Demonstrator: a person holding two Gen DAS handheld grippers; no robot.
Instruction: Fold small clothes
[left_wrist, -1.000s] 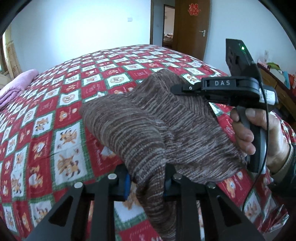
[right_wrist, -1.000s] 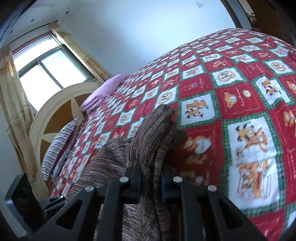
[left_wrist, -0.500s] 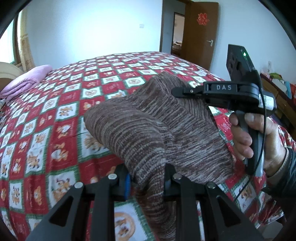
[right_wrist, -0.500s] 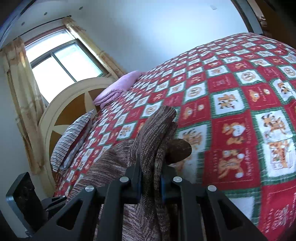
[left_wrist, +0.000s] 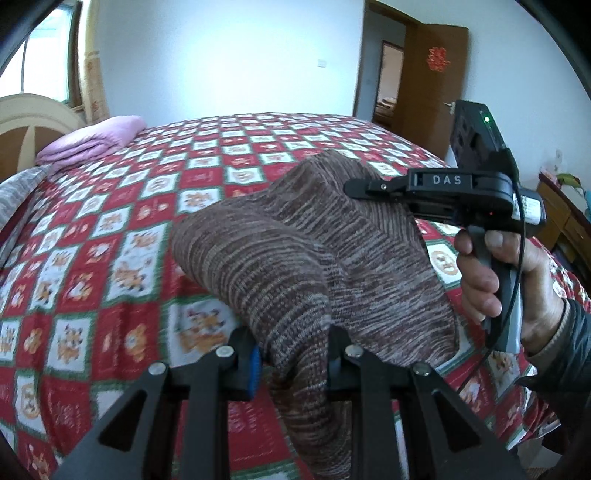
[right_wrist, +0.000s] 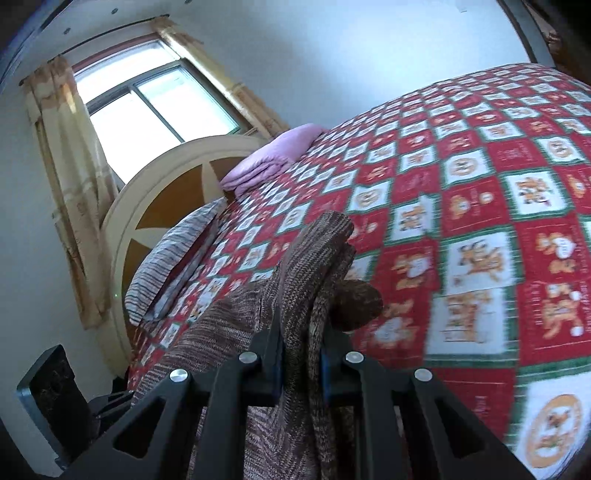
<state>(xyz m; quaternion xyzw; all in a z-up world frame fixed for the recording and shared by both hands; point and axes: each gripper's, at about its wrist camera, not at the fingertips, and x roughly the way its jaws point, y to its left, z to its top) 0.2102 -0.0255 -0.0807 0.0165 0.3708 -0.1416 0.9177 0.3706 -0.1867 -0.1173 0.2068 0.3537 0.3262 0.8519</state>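
We have carried the brown knit garment (left_wrist: 295, 251) across the patterned bedspread (left_wrist: 122, 206) (toward the headboard (right_wrist: 162, 206)), lifted slightly

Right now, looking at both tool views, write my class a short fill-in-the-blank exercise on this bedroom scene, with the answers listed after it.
1. Both tools, left tool and right tool, grip a brown knitted ____.
2. The folded blanket by the headboard is ____ in colour.
3. The wooden door stands ____.
4. The bedcover squares are mainly white and ____.

Answers: garment; pink; open; red
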